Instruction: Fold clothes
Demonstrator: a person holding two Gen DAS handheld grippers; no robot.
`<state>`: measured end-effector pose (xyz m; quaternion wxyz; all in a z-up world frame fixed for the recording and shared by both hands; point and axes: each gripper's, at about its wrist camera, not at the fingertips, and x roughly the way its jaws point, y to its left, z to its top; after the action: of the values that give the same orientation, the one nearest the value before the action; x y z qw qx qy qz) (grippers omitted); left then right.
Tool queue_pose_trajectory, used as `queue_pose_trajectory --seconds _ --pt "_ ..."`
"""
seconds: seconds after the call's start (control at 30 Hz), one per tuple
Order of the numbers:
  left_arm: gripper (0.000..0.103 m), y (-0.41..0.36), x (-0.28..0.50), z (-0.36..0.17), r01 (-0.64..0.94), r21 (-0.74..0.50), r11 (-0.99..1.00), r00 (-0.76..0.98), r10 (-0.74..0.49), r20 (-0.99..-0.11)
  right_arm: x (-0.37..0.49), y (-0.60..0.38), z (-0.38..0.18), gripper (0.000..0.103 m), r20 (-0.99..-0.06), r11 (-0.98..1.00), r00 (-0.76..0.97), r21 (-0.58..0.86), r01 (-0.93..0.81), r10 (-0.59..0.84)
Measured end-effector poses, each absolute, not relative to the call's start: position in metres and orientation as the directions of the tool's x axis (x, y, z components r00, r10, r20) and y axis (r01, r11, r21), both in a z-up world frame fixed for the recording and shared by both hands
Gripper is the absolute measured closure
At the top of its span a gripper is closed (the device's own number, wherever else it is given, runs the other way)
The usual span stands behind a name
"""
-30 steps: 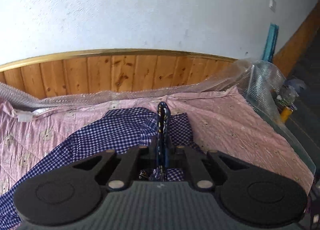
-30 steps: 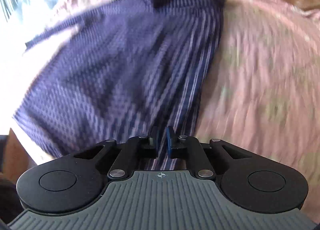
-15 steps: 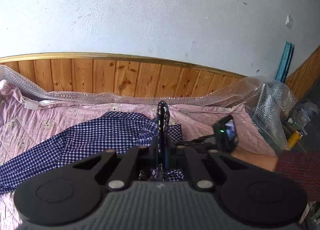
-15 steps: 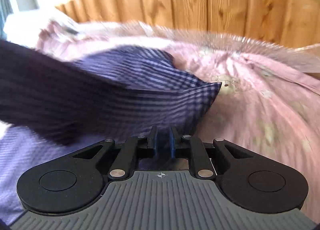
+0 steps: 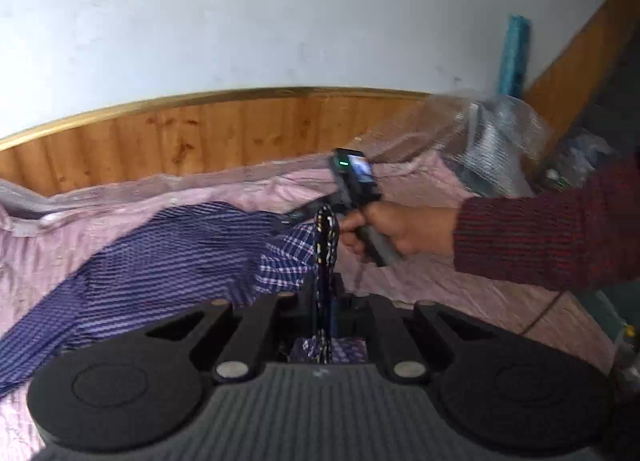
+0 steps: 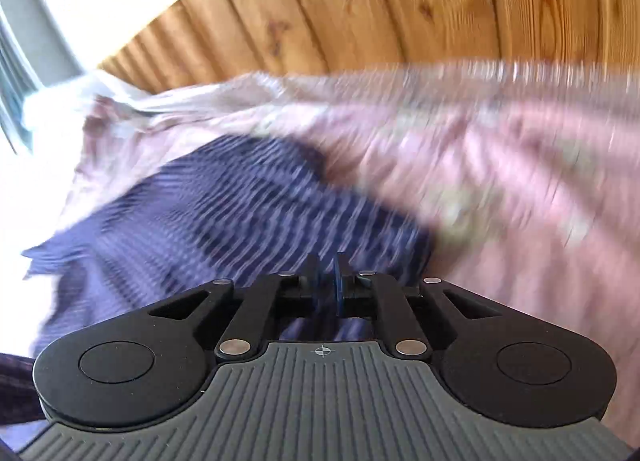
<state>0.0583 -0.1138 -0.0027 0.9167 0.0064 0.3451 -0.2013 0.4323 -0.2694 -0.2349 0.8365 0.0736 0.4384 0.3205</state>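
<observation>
A blue checked shirt [image 5: 168, 261] lies spread on the pink bed cover [image 5: 460, 285]. My left gripper [image 5: 325, 261] is shut on a fold of the shirt, which stands up between its fingers. In the left wrist view the right gripper [image 5: 298, 217] is held by a hand in a dark red sleeve, its tips at the shirt's far edge. In the blurred right wrist view the right gripper [image 6: 326, 273] has a narrow gap between its fingers, nothing in it, and hangs over the shirt [image 6: 224, 229].
A wooden headboard panel [image 5: 200, 141] runs along the back under a white wall. Bubble wrap [image 5: 492, 141] is bunched at the bed's far right corner. A teal pole [image 5: 514, 57] leans on the wall. The bed's right edge drops to the floor.
The right gripper has opened a little and let go of the shirt edge it held half a second ago. It has moved in toward the left gripper. The left gripper keeps its hold.
</observation>
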Motion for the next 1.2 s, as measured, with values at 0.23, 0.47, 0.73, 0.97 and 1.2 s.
queue_pose_trajectory --seconds 0.23,0.47,0.73,0.97,1.2 --pt "0.098 -0.154 0.026 -0.088 0.41 -0.031 0.912 0.531 -0.266 -0.804 0.439 -0.311 -0.269 0.081 -0.596 0.685 0.355 0.691 -0.231 0.721" --pt "0.098 -0.123 0.036 -0.053 0.308 -0.068 0.949 0.654 -0.263 -0.709 0.446 -0.292 -0.268 0.058 -0.536 0.603 0.295 0.765 -0.229 0.791" --pt "0.098 -0.128 0.033 -0.049 0.33 -0.023 0.944 0.645 -0.243 -0.725 0.447 -0.302 -0.253 0.057 -0.458 0.536 0.346 0.826 -0.173 0.819" --pt "0.098 -0.134 0.034 -0.06 0.386 -0.026 0.922 0.617 -0.279 -0.735 0.444 -0.268 -0.247 0.103 -0.581 0.653 0.298 0.682 -0.329 0.757" --pt "0.098 -0.147 0.022 -0.095 0.537 -0.05 0.842 0.48 -0.354 -0.803 0.444 -0.299 -0.24 0.103 -0.606 0.716 0.389 0.64 -0.28 0.694"
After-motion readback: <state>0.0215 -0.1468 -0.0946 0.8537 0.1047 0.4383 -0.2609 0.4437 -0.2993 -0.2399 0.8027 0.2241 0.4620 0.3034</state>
